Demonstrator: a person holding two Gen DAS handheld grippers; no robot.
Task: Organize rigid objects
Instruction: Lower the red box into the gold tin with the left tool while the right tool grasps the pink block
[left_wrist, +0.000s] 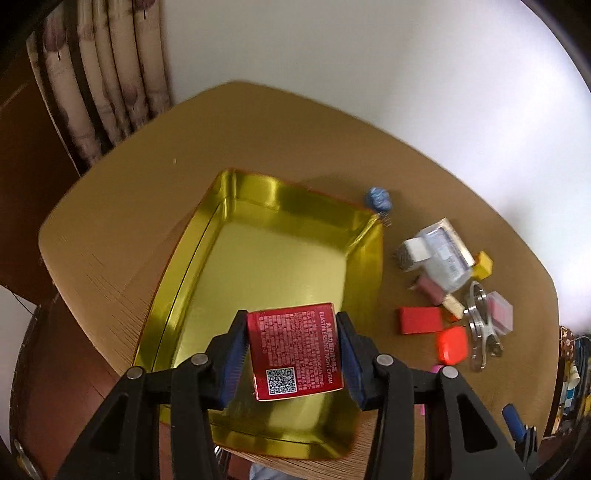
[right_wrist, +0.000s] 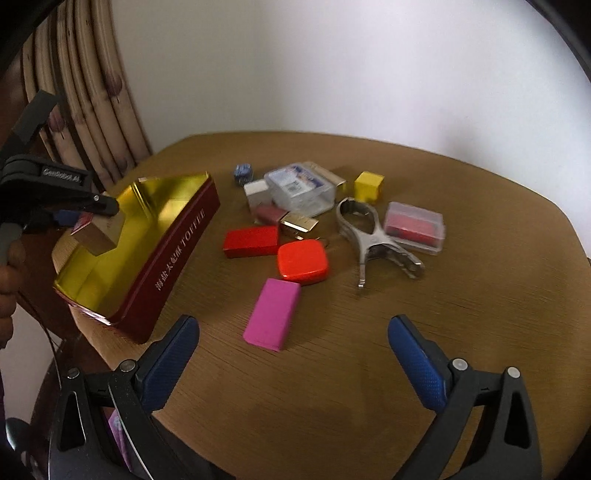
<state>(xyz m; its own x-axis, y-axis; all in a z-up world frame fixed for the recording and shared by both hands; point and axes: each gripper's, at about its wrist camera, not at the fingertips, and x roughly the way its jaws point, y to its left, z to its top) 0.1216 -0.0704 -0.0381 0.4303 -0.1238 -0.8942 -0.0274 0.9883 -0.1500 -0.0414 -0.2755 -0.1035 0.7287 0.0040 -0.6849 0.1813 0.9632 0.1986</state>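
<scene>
My left gripper (left_wrist: 293, 332) is shut on a red night-cream box (left_wrist: 295, 354) and holds it above the near end of a gold-lined tin (left_wrist: 364, 266). In the right wrist view the tin (right_wrist: 177, 243) shows a dark red outer wall, with the left gripper (right_wrist: 101, 218) holding the box (right_wrist: 98, 236) over it. My right gripper (right_wrist: 291, 343) is open and empty, low over the table. A pink block (right_wrist: 272, 313) lies just ahead of it.
A pile sits right of the tin: red flat box (right_wrist: 251, 240), orange rounded case (right_wrist: 303, 263), metal pliers-like tool (right_wrist: 373, 236), clear case with red insert (right_wrist: 413, 227), yellow cube (right_wrist: 368, 185), clear plastic box (right_wrist: 301, 188), small blue object (right_wrist: 243, 172). The round wooden table (right_wrist: 332, 387) stands by a white wall and a curtain.
</scene>
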